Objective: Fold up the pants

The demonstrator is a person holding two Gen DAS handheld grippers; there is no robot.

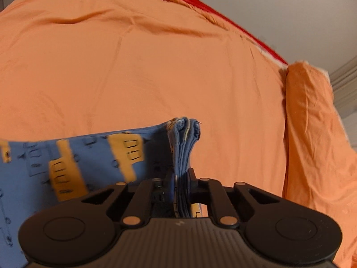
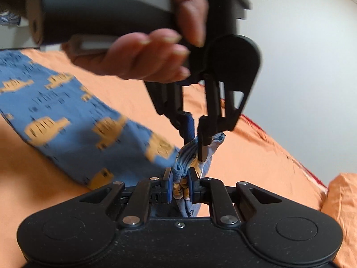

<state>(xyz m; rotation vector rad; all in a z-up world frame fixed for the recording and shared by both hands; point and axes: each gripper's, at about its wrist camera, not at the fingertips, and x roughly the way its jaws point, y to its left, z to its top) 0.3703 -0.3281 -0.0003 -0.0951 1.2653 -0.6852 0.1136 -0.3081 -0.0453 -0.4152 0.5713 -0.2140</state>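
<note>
Blue cotton pants printed with yellow blocky shapes (image 2: pixel 73 120) lie stretched across a wide orange bedsheet (image 1: pixel 156 67), running from ten o'clock in the right wrist view down to the centre, where both grippers meet on one bunched end. The right gripper (image 2: pixel 180 187) is clamped on a thick stack of folded layers, its blue-padded fingers (image 2: pixel 169 186) drawn in narrow with the fabric pressed between them. Just above it, at twelve o'clock, the left gripper (image 2: pixel 195 134) points steeply down onto the same bundle, its fingers pinched narrow on the hem; a bare hand (image 2: pixel 154 51) grips its grey handle. In the left wrist view that gripper (image 1: pixel 181 178) holds a ridge of stacked blue edges standing upright between its jaws, the hem tips poking out at twelve o'clock, while the rest of the garment fans flat toward nine o'clock. From twelve to two o'clock of the bundle the sheet is bare and only lightly creased, open ground up to the bed's far edge, where a red trim line (image 1: pixel 200 6) curves against a pale wall (image 1: pixel 290 11). At three o'clock an orange pillow (image 1: pixel 312 122) rises as a wall-like edge, closing that side. The motion blurs the print.
</note>
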